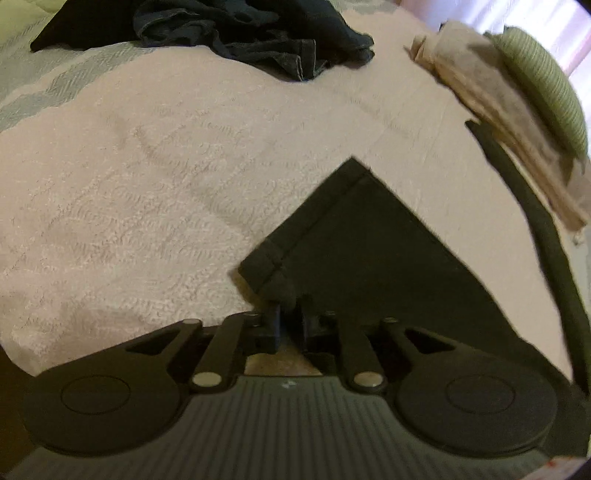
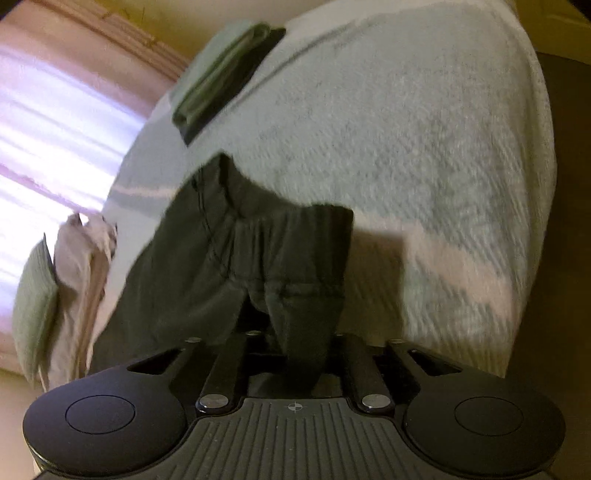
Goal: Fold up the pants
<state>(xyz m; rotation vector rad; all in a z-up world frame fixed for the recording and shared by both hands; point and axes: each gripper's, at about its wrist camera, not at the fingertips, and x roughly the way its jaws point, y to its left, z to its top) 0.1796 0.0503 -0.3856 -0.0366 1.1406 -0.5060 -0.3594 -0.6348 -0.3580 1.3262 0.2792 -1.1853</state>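
Two grippers are on the dark pants (image 1: 354, 251), which lie spread on the pale bedspread (image 1: 147, 184). Our left gripper (image 1: 290, 314) has its jaws pinched together on a hem corner of one leg. Our right gripper (image 2: 303, 354) has its jaws clamped on a bunch of fabric at the gathered waistband end, w/ cloth trailing back between the fingers.

Risks, as we judge them:
- Left grip is only on the very corner of the hem, so a quick pull could slip it free and drop the leg crooked.
- Right grip looks bunched, prob. more than one layer; lifting like that may drag a wrinkle into the fold.
- If the two ends move at uneven pace, the edges won't line up.
- A dark heap of clothes (image 1: 251, 33) sits at the far side of the bed, well apart, and a beige garment (image 1: 491, 110) and green cushion (image 1: 543, 85) lie nearer; a wide swing could catch those.

Containers: none in view, so nothing to report inside any. A folded green-and-dark stack (image 2: 225, 77) rests loose on the bedspread.
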